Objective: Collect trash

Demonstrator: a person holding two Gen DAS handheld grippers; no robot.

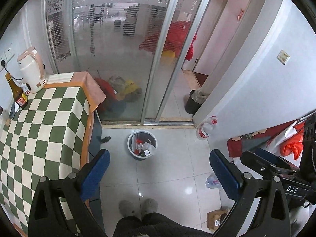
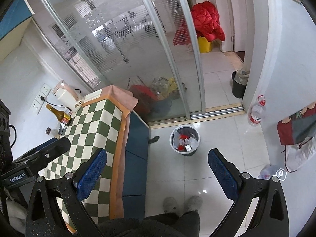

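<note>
A white waste bin [image 1: 142, 145] stands on the tiled floor ahead, holding wrappers and red scraps; it also shows in the right wrist view [image 2: 184, 140]. A crushed clear plastic bottle [image 1: 212, 181] lies on the floor to the right, also in the right wrist view [image 2: 273, 172]. A small cardboard box [image 1: 216, 219] lies near my feet. A dark scrap [image 1: 105, 139] lies by the cabinet base. My left gripper [image 1: 160, 162] is open and empty, high above the floor. My right gripper [image 2: 157, 162] is open and empty, also held high.
A checked-cloth table [image 1: 39, 130] stands at left with a kettle [image 1: 32, 69] and a brown bottle [image 1: 17, 93]. Sliding glass doors [image 1: 118, 49] stand beyond the bin. A large water bottle [image 1: 206, 128] leans against the white wall. A black bucket [image 1: 193, 101] sits past the doorway.
</note>
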